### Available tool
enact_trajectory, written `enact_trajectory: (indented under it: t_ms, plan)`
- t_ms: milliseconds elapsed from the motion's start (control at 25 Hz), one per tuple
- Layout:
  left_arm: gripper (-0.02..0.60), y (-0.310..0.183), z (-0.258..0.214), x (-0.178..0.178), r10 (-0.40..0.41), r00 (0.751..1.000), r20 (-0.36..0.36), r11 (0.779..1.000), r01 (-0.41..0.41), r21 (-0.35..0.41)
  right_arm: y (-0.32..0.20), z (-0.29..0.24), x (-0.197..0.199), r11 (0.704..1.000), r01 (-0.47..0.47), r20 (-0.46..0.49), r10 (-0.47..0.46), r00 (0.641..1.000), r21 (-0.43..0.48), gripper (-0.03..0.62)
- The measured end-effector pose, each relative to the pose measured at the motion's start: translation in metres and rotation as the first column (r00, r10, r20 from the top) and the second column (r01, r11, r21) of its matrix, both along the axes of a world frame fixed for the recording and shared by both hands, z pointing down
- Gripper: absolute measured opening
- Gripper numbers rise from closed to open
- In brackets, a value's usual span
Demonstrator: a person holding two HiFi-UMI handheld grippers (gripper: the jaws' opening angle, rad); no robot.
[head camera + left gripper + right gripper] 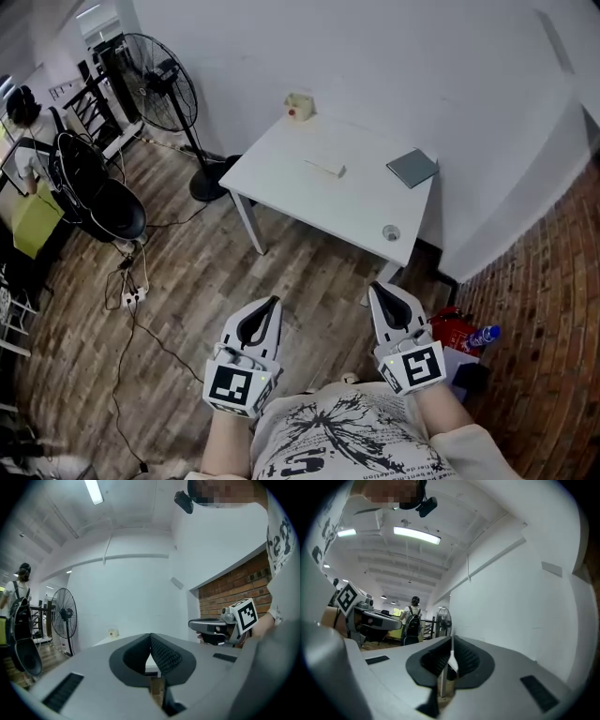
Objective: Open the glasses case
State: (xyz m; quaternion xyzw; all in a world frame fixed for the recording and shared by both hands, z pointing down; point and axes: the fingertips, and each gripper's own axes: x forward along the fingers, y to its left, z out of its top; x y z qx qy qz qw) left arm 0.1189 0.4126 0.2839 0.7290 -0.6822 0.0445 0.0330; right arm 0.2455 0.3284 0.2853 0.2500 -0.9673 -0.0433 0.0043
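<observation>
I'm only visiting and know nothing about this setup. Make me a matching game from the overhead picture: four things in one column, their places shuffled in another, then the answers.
Things:
1. standing fan
2. grey flat square
3. small round object
4. pale oblong case

Places:
A. around the middle of the white table
B. on the wooden floor, left of the table
C. by the table's near right corner
D. by the table's right edge, farther back

Pairs: 1-B, 2-D, 3-C, 4-A

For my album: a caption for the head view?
Left claw and right claw, both shut, short of the white table.
</observation>
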Motion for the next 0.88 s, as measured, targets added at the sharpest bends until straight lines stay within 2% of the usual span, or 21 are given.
enact_trajectory:
  t_ms: [40, 80, 120, 160, 240, 400, 520, 680, 880]
  plan:
    - [0.014, 0.003, 0.002, -0.003, 0.007, 1.000, -0.001, 1.000, -0.007, -0.001, 0.003, 0.000, -0.007, 1.000, 0.003, 0.009, -0.003, 1.000, 0.007, 0.078]
    - [0.014, 0.006, 0.004, -0.007, 0.011, 1.000, -0.001, 1.000, -0.011, -0.003, 0.007, 0.000, -0.014, 1.000, 0.014, 0.017, -0.014, 1.000, 0.009, 0.283]
    - [0.014, 0.008, 0.006, -0.012, 0.013, 1.000, -0.001, 1.000, -0.013, -0.007, 0.008, 0.000, -0.021, 1.000, 0.013, 0.024, -0.013, 1.000, 0.009, 0.423]
    - [0.014, 0.011, 0.009, -0.017, 0.013, 1.000, -0.002, 1.000, -0.013, -0.011, 0.008, 0.001, -0.025, 1.000, -0.005, 0.027, 0.004, 1.000, 0.010, 0.445]
    - [0.014, 0.016, 0.013, -0.028, 0.007, 1.000, -0.007, 1.000, -0.007, -0.014, 0.003, 0.005, -0.030, 0.999, -0.053, 0.027, 0.053, 0.998, 0.008, 0.486]
    - [0.014, 0.015, 0.018, -0.050, -0.013, 1.000, -0.021, 1.000, 0.013, -0.011, -0.016, 0.016, -0.043, 0.995, -0.080, 0.028, 0.081, 0.996, -0.058, 0.489]
    - [0.014, 0.005, 0.020, -0.063, -0.032, 0.999, -0.029, 0.999, 0.032, -0.009, -0.033, 0.022, -0.054, 0.995, -0.074, 0.009, 0.074, 0.997, -0.066, 0.489]
    - [0.014, -0.022, 0.026, -0.082, -0.055, 0.998, -0.028, 0.998, 0.055, -0.022, -0.065, 0.032, -0.074, 0.996, -0.059, -0.011, 0.059, 0.998, -0.069, 0.488]
    - [0.014, -0.074, 0.034, -0.113, -0.093, 0.996, -0.017, 0.995, 0.092, -0.037, -0.127, 0.046, -0.109, 0.992, -0.045, -0.029, 0.042, 0.999, -0.114, 0.488]
